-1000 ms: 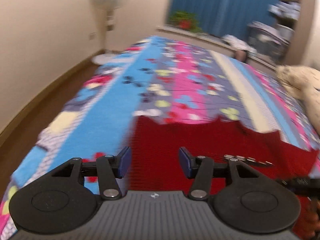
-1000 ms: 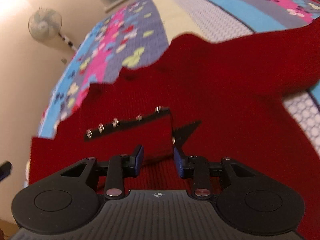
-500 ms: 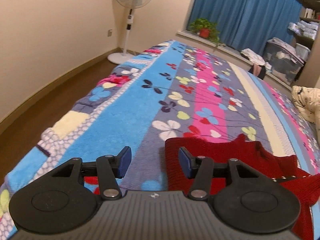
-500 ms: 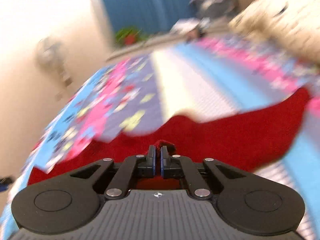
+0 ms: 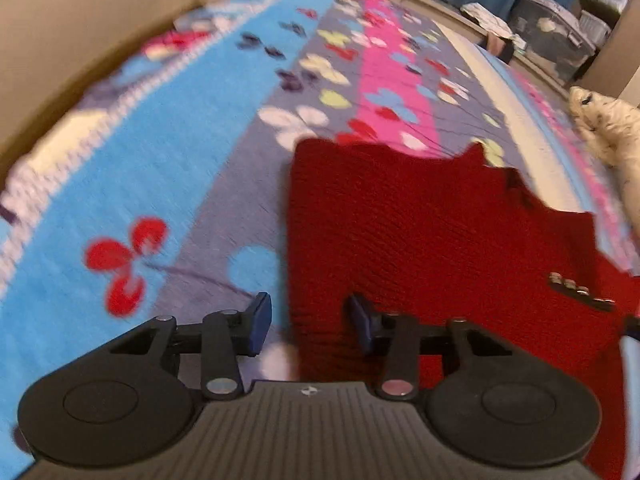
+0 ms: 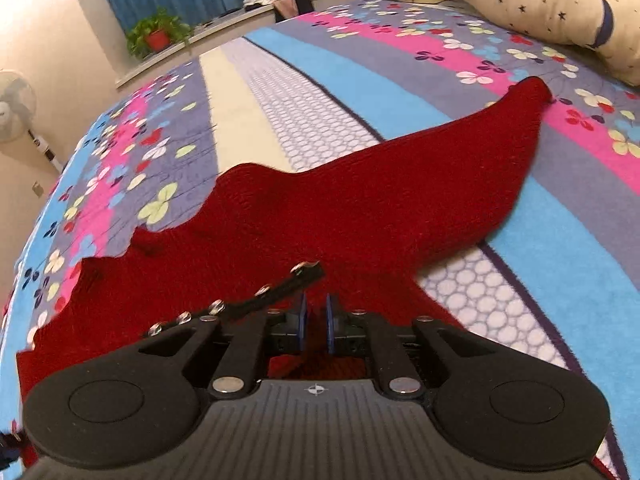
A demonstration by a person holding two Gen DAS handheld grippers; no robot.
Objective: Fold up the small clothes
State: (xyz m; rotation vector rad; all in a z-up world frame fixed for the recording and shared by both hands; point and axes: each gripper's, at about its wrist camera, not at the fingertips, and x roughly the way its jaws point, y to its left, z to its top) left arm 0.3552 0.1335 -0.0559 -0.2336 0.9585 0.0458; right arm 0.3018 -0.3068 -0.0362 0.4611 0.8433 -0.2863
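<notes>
A small red knit garment (image 5: pixel 432 224) lies spread on the bed, with a black strap of metal studs (image 5: pixel 580 292) near its right side. My left gripper (image 5: pixel 308 322) is open and empty, low over the garment's left edge. In the right wrist view the garment (image 6: pixel 360 208) stretches a long sleeve to the far right, and the studded strap (image 6: pixel 256 300) lies just left of my fingers. My right gripper (image 6: pixel 315 320) is shut on a fold of the red fabric at its near edge.
The bed has a striped floral blanket (image 5: pixel 168 152) in blue, grey and pink. A cream star-print pillow (image 6: pixel 532 4) lies at the far right. A potted plant (image 6: pixel 158 36), a standing fan (image 6: pixel 14 104) and blue curtains are beyond the bed.
My right gripper closed on the red fabric and stays shut on it. My left gripper swung away from the garment and has come back down over its left edge, still open.
</notes>
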